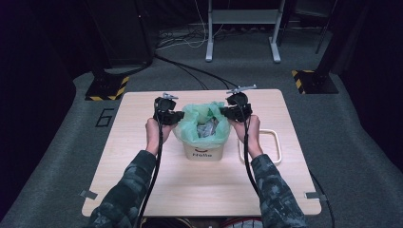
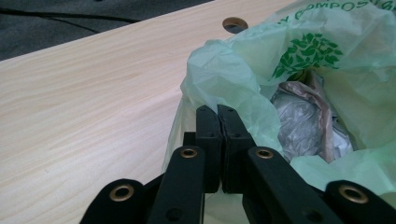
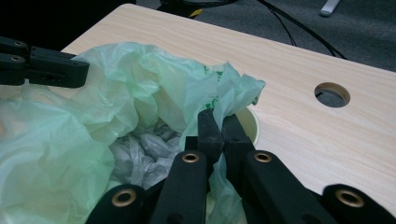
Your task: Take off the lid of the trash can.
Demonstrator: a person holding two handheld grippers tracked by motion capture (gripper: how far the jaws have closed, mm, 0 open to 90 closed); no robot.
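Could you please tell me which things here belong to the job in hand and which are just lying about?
In use:
- green bag, pinched at opposite edges by both grippers
- cream bin it lines
- crumpled waste inside
- left hand-held gripper
- right hand-held gripper

Lying about:
- cream handled lid or tray beside the bin
- floor cables

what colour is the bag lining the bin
Pale translucent green bag with a darker green leaf print, clearest in the left gripper view.
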